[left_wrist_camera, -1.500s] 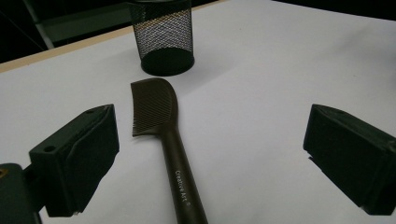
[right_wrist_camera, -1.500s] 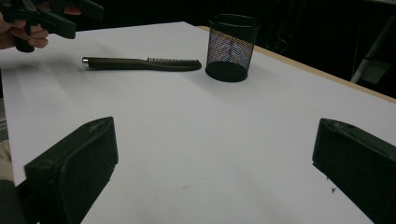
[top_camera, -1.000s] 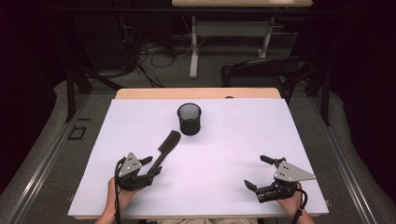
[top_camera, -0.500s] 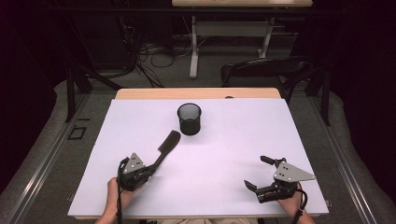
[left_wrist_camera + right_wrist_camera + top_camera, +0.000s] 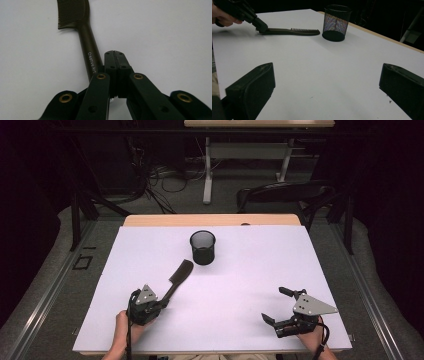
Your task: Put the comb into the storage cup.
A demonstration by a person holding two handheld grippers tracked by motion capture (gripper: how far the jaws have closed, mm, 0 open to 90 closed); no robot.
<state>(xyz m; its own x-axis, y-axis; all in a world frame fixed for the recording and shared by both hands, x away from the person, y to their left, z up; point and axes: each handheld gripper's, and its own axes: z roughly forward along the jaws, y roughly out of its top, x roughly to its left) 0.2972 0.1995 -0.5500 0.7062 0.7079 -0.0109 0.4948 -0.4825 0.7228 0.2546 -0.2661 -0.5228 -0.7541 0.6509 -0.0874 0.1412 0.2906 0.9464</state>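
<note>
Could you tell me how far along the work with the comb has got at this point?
Done: the left gripper has shut on the comb at its handle end. In hand: the comb lies flat on the table, not yet lifted. Left, probably: carrying it to the mesh cup, which stands apart. The right gripper waits open.

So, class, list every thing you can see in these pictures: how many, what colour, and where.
comb: one, dark brown, lying on the table left of centre, handle end between the left gripper's jaws
mesh cup: one, black, upright, far middle of the table
table: one, white top with a wooden far edge
chair: one, black, beyond the table
left gripper: one, black, shut on the comb's handle
right gripper: one, black, open, near right corner of the table
</note>
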